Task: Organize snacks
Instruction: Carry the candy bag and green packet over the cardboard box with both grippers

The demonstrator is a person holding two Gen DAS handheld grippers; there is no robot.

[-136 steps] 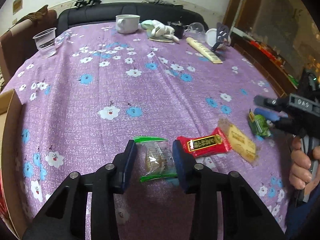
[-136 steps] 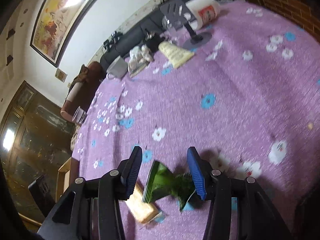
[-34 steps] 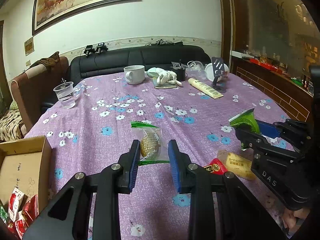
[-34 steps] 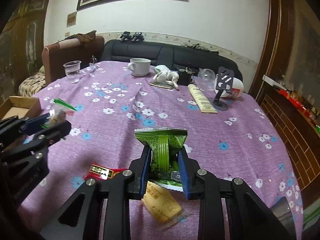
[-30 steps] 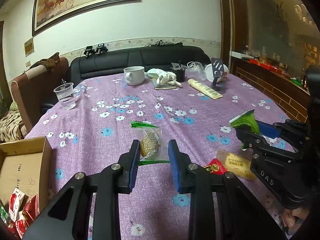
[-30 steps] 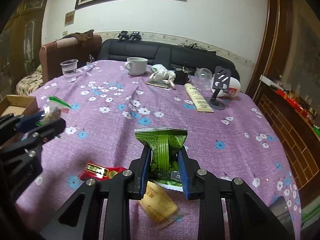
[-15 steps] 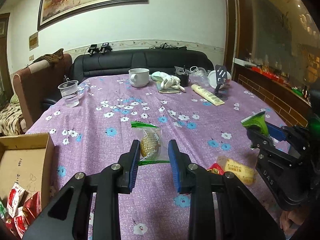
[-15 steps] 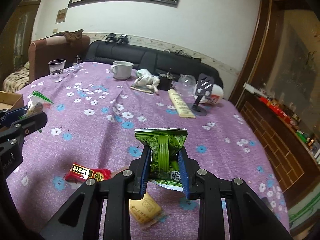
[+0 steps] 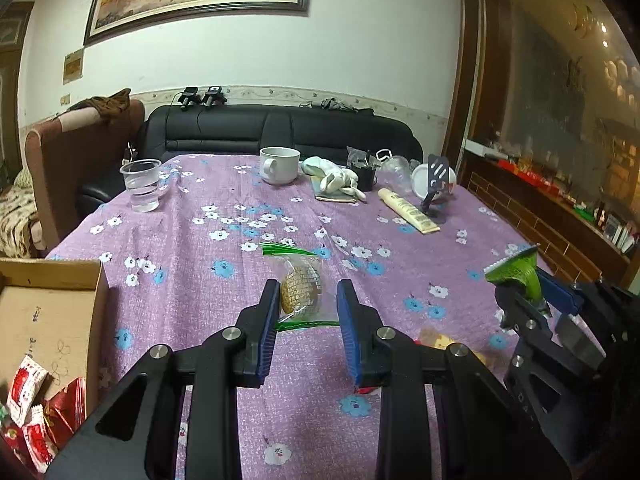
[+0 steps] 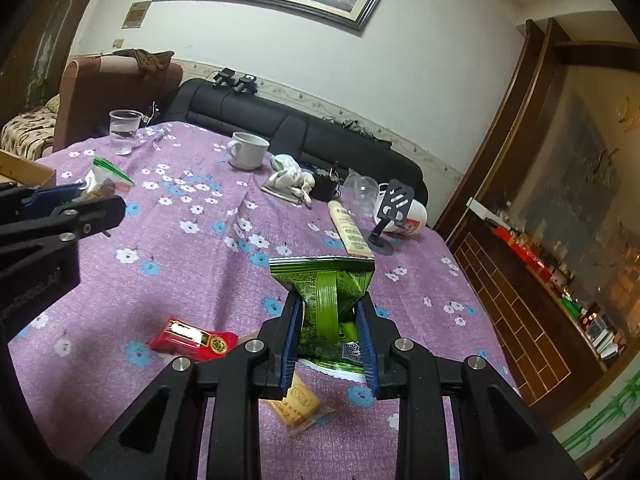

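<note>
The left gripper point(image 9: 307, 304) is clenched on a clear cookie packet point(image 9: 300, 286), held above the purple flowered tablecloth point(image 9: 240, 216). The packet stands on end between the blue pads, its long axis running up and away from the camera, one green sealed edge at the top and the other down at the pad tips. The right gripper point(image 10: 331, 320) pinches a green snack bag point(image 10: 326, 292) at its waist, so the bag crumples inward there; its long axis also runs upward, the flat crimped end fanning out above the pads.

On the cloth under the right gripper lie a red packet point(image 10: 192, 338) and a yellow wafer packet point(image 10: 298, 398), near each other; whether they touch is hard to judge, as the gripper covers the gap. A cardboard box point(image 9: 48, 320) sits at the table's left edge with red-and-white sweets point(image 9: 30, 412) in its near corner. Farther back stand a plastic cup point(image 9: 141, 186) and a white mug point(image 9: 279, 165).
</note>
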